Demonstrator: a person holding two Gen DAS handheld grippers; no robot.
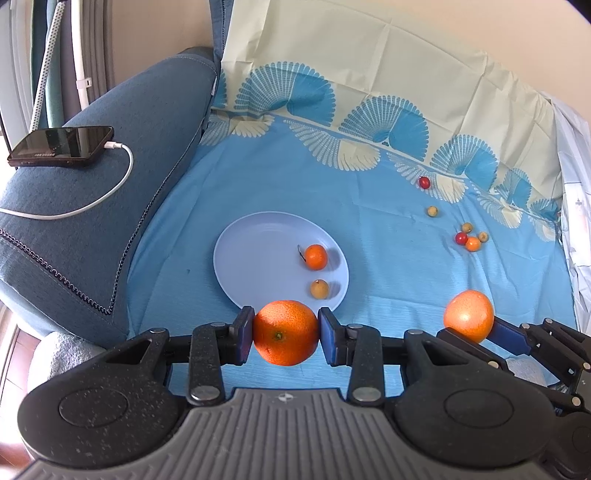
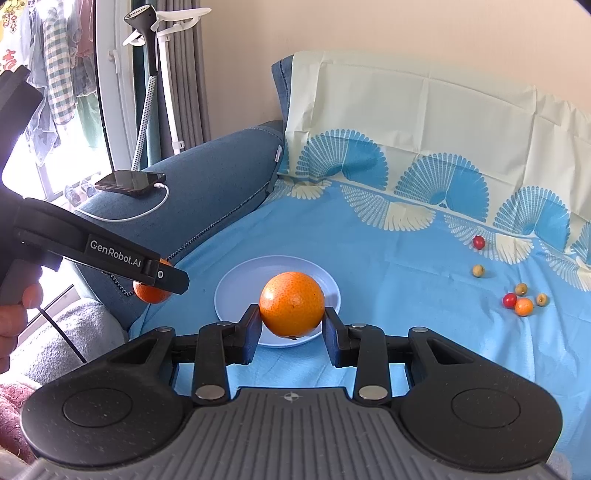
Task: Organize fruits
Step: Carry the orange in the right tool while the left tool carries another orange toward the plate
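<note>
Blue sofa (image 2: 207, 173); beige wall (image 2: 332, 29)

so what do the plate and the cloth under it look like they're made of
Plate: probably plastic or melamine, smooth pale blue with a soft sheen and thin rim; ceramic can't be ruled out. Cloth: thin woven cotton-like sheet, matte, with sharp fold creases and a printed fan pattern.

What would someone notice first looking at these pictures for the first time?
Two big oranges, one clamped in each hand-held gripper: the left hand-held gripper holds a large orange and the right hand-held gripper holds another orange, both above the near edge of the pale blue plate. Behind them, small red, tan and orange fruits lie scattered on the blue patterned cloth at far right.
</note>
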